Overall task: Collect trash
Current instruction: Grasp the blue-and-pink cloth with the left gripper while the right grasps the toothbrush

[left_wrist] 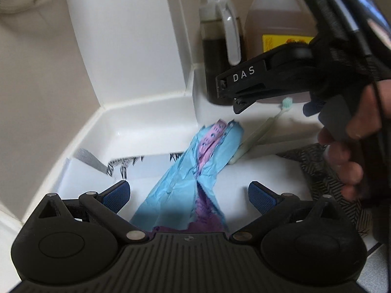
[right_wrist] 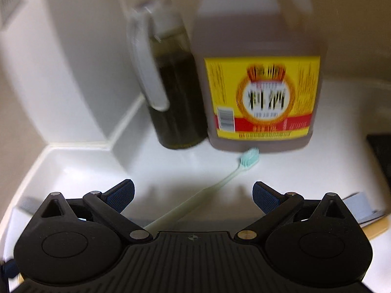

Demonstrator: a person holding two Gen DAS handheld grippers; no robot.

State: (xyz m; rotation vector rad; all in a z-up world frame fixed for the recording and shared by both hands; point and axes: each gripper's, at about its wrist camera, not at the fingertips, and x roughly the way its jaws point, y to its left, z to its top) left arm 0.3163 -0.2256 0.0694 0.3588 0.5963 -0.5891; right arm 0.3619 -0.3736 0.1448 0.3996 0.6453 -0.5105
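Observation:
A crumpled light-blue and purple wrapper (left_wrist: 185, 171) lies on the white counter, reaching from between my left gripper's open fingers toward the toothbrush. My left gripper (left_wrist: 188, 195) is open just over its near end, not touching it. A mint-green toothbrush (right_wrist: 212, 185) lies on the counter, its handle running between the open fingers of my right gripper (right_wrist: 193, 195); it also shows in the left wrist view (left_wrist: 259, 131). My right gripper appears from the side in the left wrist view (left_wrist: 227, 95), hovering above the toothbrush head.
A large jug with a yellow label (right_wrist: 259, 85) and a dark oil bottle with a white handle (right_wrist: 171, 92) stand at the back. A white raised wall block (left_wrist: 127, 48) stands behind. A patterned paper (left_wrist: 127, 166) and a black patterned mat (left_wrist: 325, 168) lie nearby.

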